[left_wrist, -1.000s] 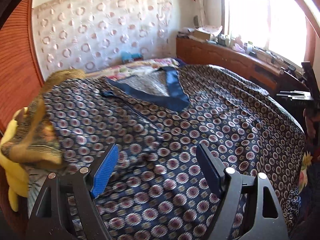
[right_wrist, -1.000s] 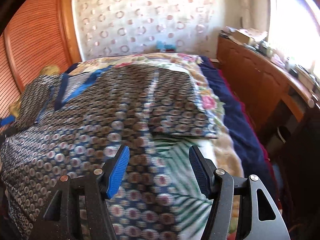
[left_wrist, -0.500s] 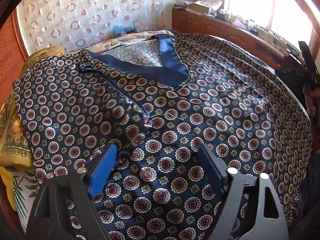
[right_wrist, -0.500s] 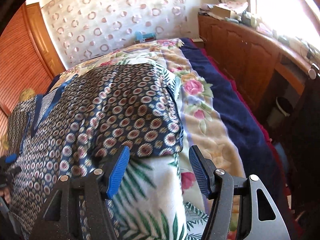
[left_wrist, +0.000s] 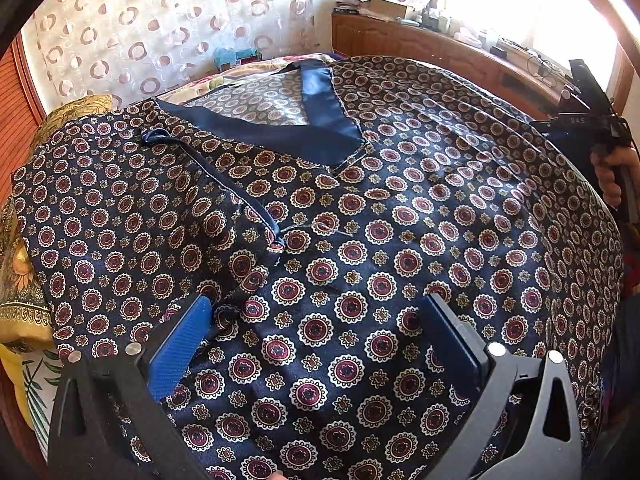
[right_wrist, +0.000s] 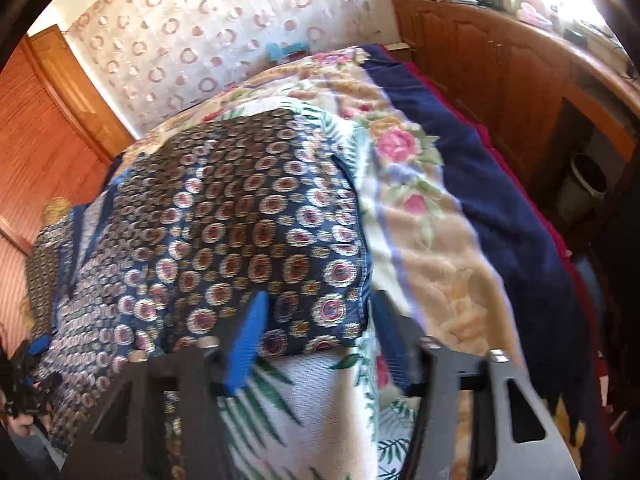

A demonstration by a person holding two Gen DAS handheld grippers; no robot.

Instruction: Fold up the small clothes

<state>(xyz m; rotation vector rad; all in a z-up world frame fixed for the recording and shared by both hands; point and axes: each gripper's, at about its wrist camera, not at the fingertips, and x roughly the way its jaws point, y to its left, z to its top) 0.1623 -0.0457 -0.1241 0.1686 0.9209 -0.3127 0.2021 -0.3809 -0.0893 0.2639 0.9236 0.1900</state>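
Note:
A navy garment (left_wrist: 360, 240) with red and white medallions and a plain blue V-neck lies spread flat on the bed. My left gripper (left_wrist: 316, 320) is open, low over its body, with nothing between the fingers. My right gripper (right_wrist: 320, 320) is open over the corner of the garment's sleeve (right_wrist: 260, 220), where the cloth ends on a leaf-print sheet (right_wrist: 304, 400). The right gripper and the hand holding it also show at the far right of the left wrist view (left_wrist: 600, 128). The right wrist view is blurred.
A yellow patterned cloth (left_wrist: 24, 264) lies at the garment's left edge. A floral blanket (right_wrist: 432, 216) with a navy border covers the bed's right side. A wooden cabinet (right_wrist: 500, 64) with clutter on top runs along the right, a waste bin (right_wrist: 584, 184) beside it.
My left gripper has moved forward and lower over the garment. My right gripper has swung right and down to the sleeve's corner. Both stayed open.

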